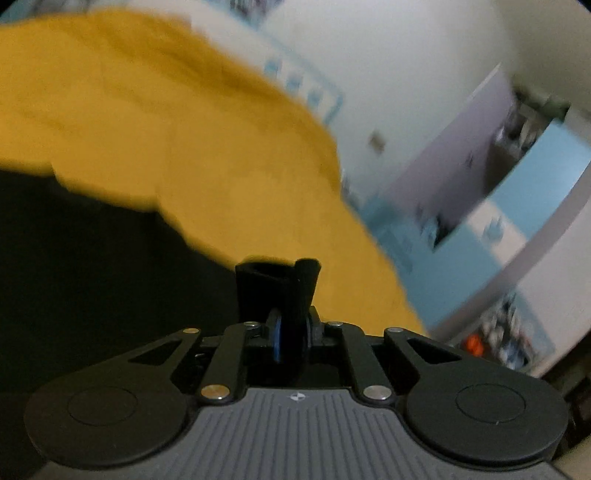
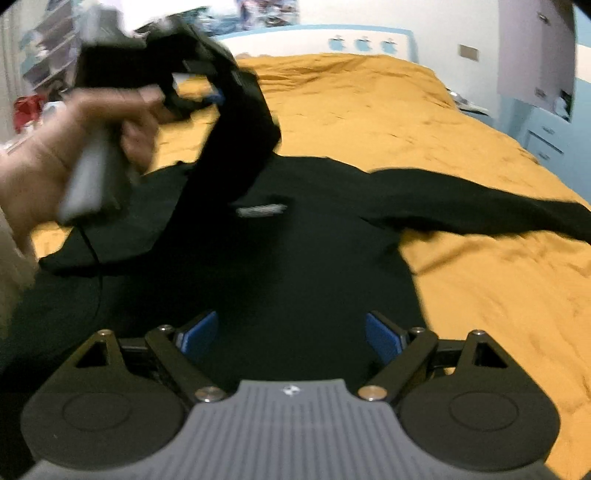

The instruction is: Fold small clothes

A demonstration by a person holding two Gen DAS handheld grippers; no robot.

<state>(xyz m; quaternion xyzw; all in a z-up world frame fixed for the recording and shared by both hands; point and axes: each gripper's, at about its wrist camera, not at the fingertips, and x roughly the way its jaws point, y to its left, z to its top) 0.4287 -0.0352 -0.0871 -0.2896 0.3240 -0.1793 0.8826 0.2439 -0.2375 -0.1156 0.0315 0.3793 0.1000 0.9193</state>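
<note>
A wide bed (image 2: pixel 406 122) fills most of the room, covered by a mustard-yellow spread whose surface is softly rumpled, with shallow creases running across it. Behind it the wall (image 2: pixel 436 18) is white with a pale blue band, and a row of small blue stickers (image 2: pixel 364 43) sits just above the far edge of the bed; to the right stands a pale blue drawer unit (image 2: pixel 546 136) with a white cabinet above it (the left wrist view shows the same corner, tilted and smeared with blur). On the spread lies a black long-sleeved top (image 2: pixel 303 258), matte and soft-looking, its body flat and one sleeve (image 2: pixel 480 210) stretched out to the right, with a small white label (image 2: pixel 260 210) at the neck. The right gripper (image 2: pixel 290 334) hangs over the lower part of the top, its blue-padded fingers (image 2: pixel 382 338) spread wide apart with only dark cloth showing between them. The left gripper (image 1: pixel 284 284), a black linkage on a ribbed grey body, has its fingers pressed together on a fold of black fabric; from the right wrist view a bare hand (image 2: pixel 74 147) grips its pale handle and the other sleeve (image 2: pixel 236 140) rises from the bed up to it, draped and twisting.
</note>
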